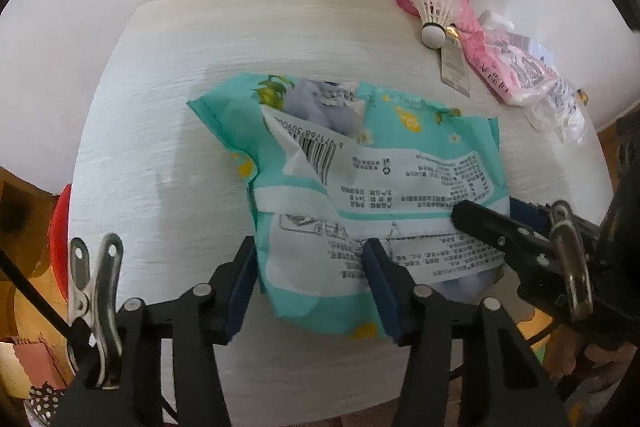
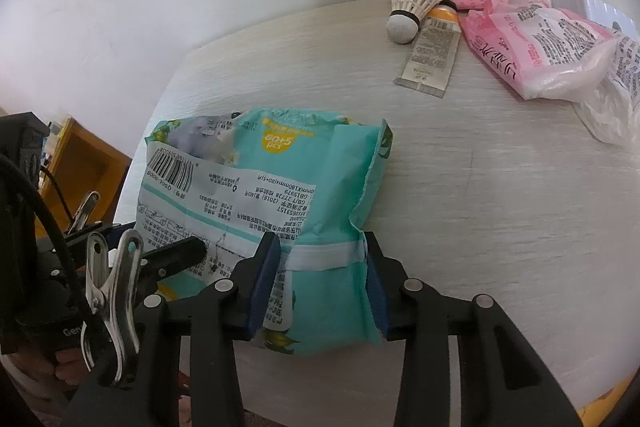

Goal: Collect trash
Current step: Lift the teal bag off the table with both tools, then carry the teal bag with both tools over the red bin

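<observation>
Left wrist view, lower left: a metal spring clip point(image 1: 96, 311) is fixed to the black gripper frame. At lower centre the left gripper point(image 1: 310, 287) has its blue-padded fingers point(image 1: 240, 291) partly open, one on each side of the near end of a teal wipes packet point(image 1: 360, 163); whether the pads press it I cannot tell. The packet is soft crinkled plastic film, with a white printed panel and a barcode, and it lies flat at the middle of a pale wood-grain table point(image 1: 168, 75). From the right edge the right gripper point(image 2: 320, 285) reaches the same packet. In the right wrist view its pads point(image 2: 264, 287) sit against both sides of the packet's near end, and the film bunches between them. Upper right, well apart: a feathered shuttlecock point(image 1: 434, 15), a flattened tube point(image 2: 430, 55) and crumpled pink wrappers point(image 2: 536, 47).
</observation>
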A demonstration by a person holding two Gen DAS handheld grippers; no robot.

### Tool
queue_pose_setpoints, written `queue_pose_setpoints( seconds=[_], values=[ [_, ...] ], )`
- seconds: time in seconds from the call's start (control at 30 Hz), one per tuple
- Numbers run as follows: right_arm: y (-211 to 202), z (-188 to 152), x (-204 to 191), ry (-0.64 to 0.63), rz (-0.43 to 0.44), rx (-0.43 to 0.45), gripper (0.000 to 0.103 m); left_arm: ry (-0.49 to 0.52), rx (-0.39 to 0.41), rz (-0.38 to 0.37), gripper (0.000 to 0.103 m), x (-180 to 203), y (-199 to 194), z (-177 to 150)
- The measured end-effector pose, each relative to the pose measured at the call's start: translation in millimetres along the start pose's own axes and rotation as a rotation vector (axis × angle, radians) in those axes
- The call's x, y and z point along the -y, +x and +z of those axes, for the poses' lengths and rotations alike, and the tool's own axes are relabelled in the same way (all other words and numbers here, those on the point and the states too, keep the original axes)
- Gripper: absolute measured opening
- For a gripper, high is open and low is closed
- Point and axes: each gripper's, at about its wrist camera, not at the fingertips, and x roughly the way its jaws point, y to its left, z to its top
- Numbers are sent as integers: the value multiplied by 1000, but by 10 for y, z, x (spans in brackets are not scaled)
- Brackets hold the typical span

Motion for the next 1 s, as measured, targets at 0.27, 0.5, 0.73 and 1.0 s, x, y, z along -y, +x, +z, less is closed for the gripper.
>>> queue_pose_setpoints(
  seconds=[0.27,0.5,0.73,1.0],
  values=[
    [6,23,-153,-31,15,3,40,-27,23,10,52,-154,-152,-103],
    [48,109,-339,-77,39,7,40,-91,45,18,52,-410,-331,-221],
    [202,222,-718,-155,80,-10,40,-195,68,33,52,-818,-521,-424],
    [335,320,-1301,-274,127,-34,40,-316,109,77,52,-1315,-758,-680]
  ],
)
